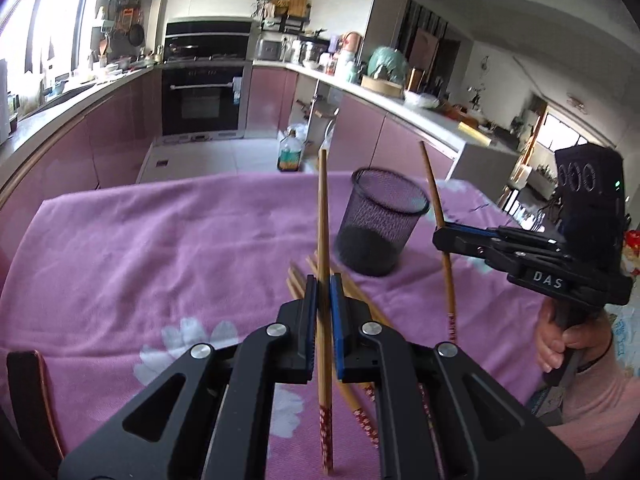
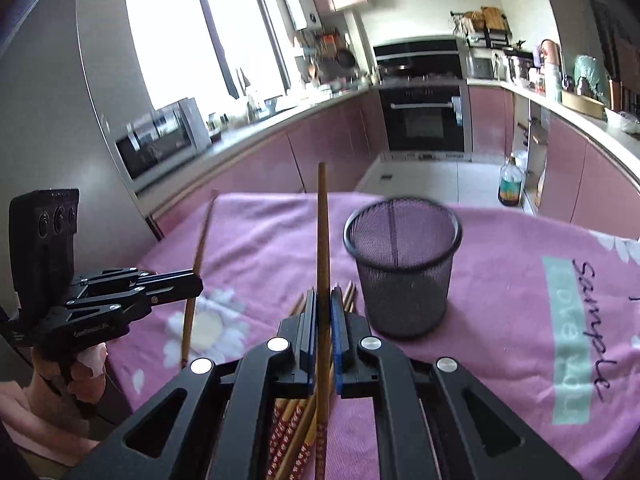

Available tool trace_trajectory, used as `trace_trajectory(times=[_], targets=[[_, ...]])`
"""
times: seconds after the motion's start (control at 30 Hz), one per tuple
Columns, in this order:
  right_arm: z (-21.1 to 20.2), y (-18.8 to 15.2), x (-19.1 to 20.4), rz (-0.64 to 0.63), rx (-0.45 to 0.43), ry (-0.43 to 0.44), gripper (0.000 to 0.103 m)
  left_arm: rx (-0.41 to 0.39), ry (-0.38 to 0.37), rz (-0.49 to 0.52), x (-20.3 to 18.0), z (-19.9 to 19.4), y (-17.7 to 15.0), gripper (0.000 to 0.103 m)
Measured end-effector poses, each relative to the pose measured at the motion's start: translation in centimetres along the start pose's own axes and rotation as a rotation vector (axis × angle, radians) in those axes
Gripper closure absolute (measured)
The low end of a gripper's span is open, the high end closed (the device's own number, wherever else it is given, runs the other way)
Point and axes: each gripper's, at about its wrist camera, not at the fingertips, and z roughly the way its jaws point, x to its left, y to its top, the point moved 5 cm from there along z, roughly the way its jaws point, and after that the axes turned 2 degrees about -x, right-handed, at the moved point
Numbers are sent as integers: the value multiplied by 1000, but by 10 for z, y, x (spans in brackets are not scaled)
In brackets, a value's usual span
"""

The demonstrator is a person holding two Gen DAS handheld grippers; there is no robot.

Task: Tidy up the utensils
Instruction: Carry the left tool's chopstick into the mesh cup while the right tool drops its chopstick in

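Note:
My left gripper [image 1: 324, 284] is shut on a wooden chopstick [image 1: 322, 216] and holds it nearly upright above the pink cloth. My right gripper [image 2: 323, 300] is shut on another chopstick [image 2: 322, 232], also upright. Each gripper shows in the other's view: the right one [image 1: 442, 236] at the right, the left one [image 2: 196, 280] at the left, each with its chopstick through the jaws. A black mesh cup [image 1: 378, 222] stands empty between them, seen also in the right wrist view [image 2: 402, 264]. Several more chopsticks [image 2: 296, 420] with red patterned ends lie on the cloth below the grippers.
The table carries a pink floral cloth [image 1: 140, 248] with a teal label [image 2: 568, 340] at the right. Behind it lie a tiled floor with a bottle [image 1: 289, 152], pink cabinets and an oven [image 1: 202, 96]. A chair back [image 1: 30, 392] stands at the left.

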Motion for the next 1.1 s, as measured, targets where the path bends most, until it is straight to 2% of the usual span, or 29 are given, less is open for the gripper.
trace_trajectory(times=[0.23, 0.33, 0.57, 0.67, 0.8, 0.9, 1.1], targets=[[-22, 29, -5, -2, -106, 7, 98, -140, -86, -21, -17, -36, 50, 96], [-29, 45, -5, -9, -145, 12, 98, -192, -99, -20, -25, -43, 74, 96], [-43, 83, -7, -46, -228, -1, 98, -248, -133, 2, -54, -45, 125, 96], [-51, 99, -10, -59, -273, -21, 98, -275, -124, 29, -68, -45, 145, 96], [-59, 116, -20, -65, -319, -46, 98, -287, -133, 39, -85, -38, 164, 96], [-55, 120, -28, -60, -321, -62, 98, -265, -130, 59, -96, -23, 168, 96], [-17, 109, -46, -41, -209, -79, 98, -147, -98, 92, -108, 22, 156, 96]])
